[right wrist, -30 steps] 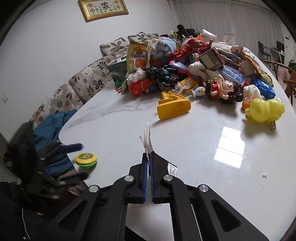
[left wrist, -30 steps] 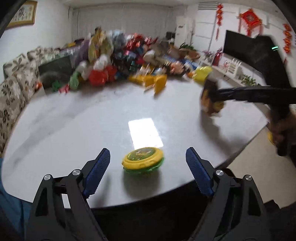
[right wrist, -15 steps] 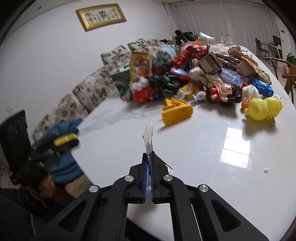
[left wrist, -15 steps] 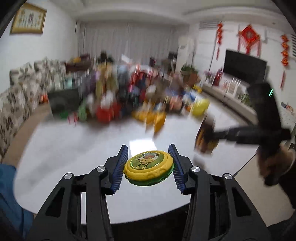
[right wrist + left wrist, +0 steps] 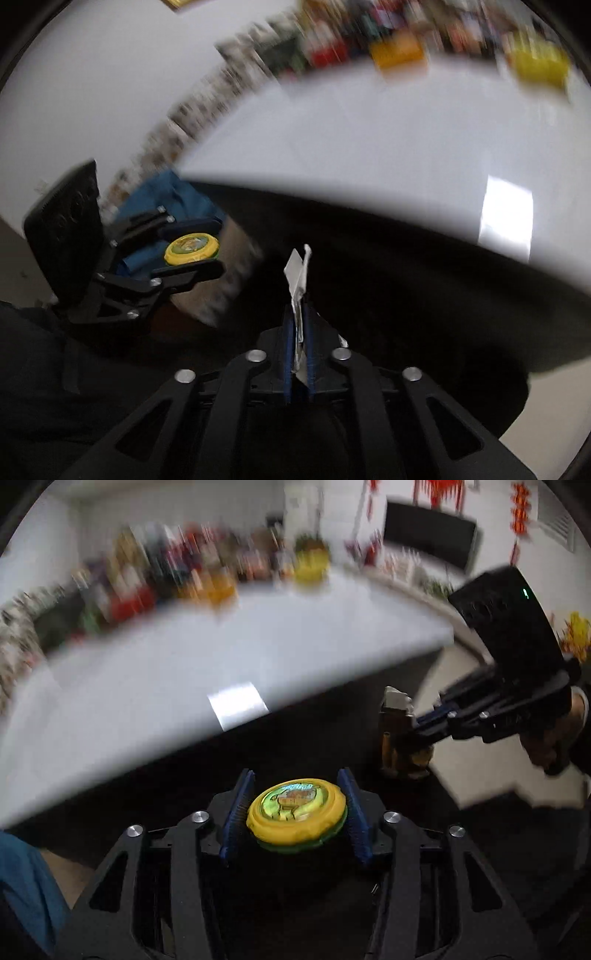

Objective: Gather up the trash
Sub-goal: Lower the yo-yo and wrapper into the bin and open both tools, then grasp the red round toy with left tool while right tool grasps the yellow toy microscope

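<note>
Left gripper (image 5: 295,814): fingers loosening around yellow disc (image 5: 296,814), off the desk (image 5: 155,672) edge. Right gripper (image 5: 298,350): fingers easing open around wrapper scrap (image 5: 297,280). Drop-off pending; the far-edge heap (image 5: 177,576) remains uncollected.

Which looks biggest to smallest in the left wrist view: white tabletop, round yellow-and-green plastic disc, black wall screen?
1. White tabletop.
2-3. Round yellow-and-green plastic disc and black wall screen look alike; the disc is merely nearer the camera.
</note>
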Available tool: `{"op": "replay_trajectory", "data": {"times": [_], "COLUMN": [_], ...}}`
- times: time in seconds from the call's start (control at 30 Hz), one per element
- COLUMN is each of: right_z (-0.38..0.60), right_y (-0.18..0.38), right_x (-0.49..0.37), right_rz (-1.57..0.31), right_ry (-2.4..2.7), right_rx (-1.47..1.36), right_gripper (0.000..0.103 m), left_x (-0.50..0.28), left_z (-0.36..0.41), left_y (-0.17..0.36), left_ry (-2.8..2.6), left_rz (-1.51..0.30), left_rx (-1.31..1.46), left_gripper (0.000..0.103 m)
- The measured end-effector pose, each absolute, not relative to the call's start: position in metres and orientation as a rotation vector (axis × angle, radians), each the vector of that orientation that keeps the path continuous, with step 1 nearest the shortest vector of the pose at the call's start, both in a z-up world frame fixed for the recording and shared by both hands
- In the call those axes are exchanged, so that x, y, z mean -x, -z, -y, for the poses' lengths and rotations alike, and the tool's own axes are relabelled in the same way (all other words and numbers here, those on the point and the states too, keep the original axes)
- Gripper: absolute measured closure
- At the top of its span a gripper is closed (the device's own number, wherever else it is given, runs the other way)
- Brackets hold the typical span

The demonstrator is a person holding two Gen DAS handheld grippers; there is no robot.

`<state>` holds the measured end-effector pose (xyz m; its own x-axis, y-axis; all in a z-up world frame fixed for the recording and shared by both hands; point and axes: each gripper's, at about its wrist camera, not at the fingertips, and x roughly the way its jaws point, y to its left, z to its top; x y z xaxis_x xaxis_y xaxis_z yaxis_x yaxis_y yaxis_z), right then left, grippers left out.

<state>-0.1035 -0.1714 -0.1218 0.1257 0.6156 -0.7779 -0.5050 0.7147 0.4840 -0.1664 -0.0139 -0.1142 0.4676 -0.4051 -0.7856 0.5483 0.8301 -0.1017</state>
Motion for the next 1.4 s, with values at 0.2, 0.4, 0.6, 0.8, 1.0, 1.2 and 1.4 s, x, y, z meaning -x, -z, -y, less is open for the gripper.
{"op": "replay_trajectory", "data": {"times": [0.2, 0.4, 0.6, 0.8, 1.0, 1.2, 1.4], "right_z": [0.172, 0.189, 0.171, 0.119, 0.073, 0.061, 0.094], "right_y": [0.204, 0.073, 0.007, 0.015, 0.036, 0.073, 0.062], "right_x": [0.107, 0.107, 0.016, -0.109, -0.177, -0.192, -0.160], "right_rz": [-1.337, -1.033, -0.811, -0.866, -1.073, -1.194, -1.131], "right_ry": [-0.696, -0.797, -0.671, -0.596, -0.672, -0.693, -0.688], "right_rx": [-0.017, -0.058, 0.055, 0.158, 0.356, 0.487, 0.378], "right_gripper": [0.065, 0.050, 0.037, 0.036, 0.020, 0.014, 0.033], "left_x": [0.157, 0.153, 0.097, 0.053, 0.040, 0.001, -0.078], "left_z": [-0.008, -0.039, -0.055, -0.072, -0.089, -0.099, -0.075], "left_y": [0.172, 0.068, 0.004, 0.018, 0.031, 0.043, 0.051], "left_ry": [0.530, 0.524, 0.338, 0.268, 0.200, 0.204, 0.205], "left_rz": [-1.060, -0.820, -0.580, -0.654, -0.673, -0.728, -0.813], "left_rx": [-0.131, 0.013, 0.084, 0.266, 0.217, 0.239, 0.157], "left_gripper": [0.039, 0.026, 0.013, 0.013, 0.012, 0.013, 0.013]}}
